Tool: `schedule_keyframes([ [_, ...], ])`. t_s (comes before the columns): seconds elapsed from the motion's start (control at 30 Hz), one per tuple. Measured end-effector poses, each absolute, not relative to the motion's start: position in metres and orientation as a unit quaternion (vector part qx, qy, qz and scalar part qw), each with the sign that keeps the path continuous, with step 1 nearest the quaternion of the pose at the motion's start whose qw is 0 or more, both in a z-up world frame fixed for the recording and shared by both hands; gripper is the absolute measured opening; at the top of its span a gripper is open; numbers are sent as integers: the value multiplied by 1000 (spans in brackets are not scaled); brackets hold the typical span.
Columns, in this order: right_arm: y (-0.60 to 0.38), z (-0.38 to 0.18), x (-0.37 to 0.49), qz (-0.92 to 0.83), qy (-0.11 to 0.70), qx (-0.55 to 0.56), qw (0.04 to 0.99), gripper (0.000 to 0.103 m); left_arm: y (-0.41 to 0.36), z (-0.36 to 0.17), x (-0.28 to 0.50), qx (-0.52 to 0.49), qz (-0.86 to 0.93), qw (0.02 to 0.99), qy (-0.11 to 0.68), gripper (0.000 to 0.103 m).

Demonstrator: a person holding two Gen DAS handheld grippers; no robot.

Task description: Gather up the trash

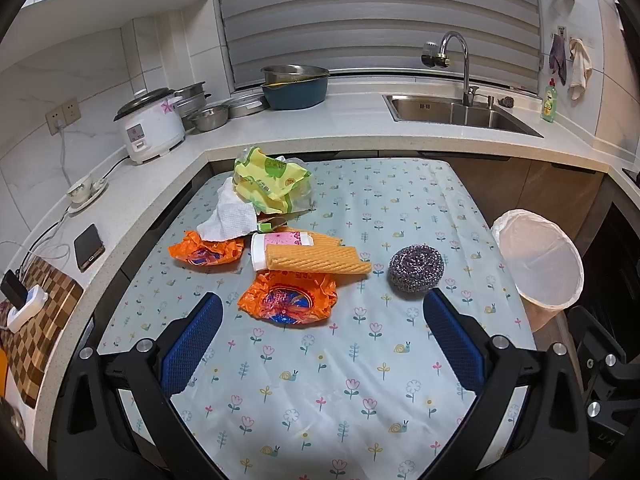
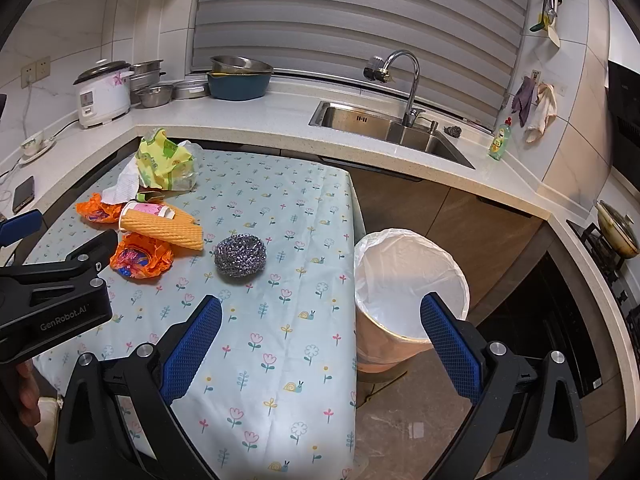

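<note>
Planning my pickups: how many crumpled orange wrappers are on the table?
2. One orange wrapper lies nearest the left gripper, in front of the yellow sponge. The other sits farther left, beside the white tissue. More could be hidden under the pile.

— What can't you make out from where you sit?

— I lose the far end of the white plastic bottle with the pink flowered label (image 1: 280,242) under the orange ribbed sponge cloth (image 1: 316,260). At twelve o'clock from it, a small green carton (image 1: 269,225) is mostly buried beneath the white crumpled paper towel (image 1: 230,216) and the yellow-green plastic wrapper (image 1: 270,184); I can't read its print.

— And at the edges?

— In the right wrist view the black left gripper (image 2: 60,236) is cut off at nine o'clock. The brown-and-cream checkered wooden board (image 1: 38,320) runs out of frame, and the foot of the white-lined pink waste bin (image 2: 408,292) sits behind the table edge.
</note>
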State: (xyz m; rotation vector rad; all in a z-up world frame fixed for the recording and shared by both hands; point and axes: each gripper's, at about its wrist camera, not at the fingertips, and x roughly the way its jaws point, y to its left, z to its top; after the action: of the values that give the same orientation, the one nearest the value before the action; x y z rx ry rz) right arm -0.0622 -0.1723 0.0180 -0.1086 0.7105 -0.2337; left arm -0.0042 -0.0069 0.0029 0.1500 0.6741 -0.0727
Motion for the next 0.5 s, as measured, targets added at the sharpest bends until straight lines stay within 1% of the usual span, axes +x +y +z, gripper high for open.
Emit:
schedule_keyframes([
  [0.5, -168, 20, -62, -112, 345, -53, 930, 96, -3, 5, -4, 71, -33, 940, 331, 96],
])
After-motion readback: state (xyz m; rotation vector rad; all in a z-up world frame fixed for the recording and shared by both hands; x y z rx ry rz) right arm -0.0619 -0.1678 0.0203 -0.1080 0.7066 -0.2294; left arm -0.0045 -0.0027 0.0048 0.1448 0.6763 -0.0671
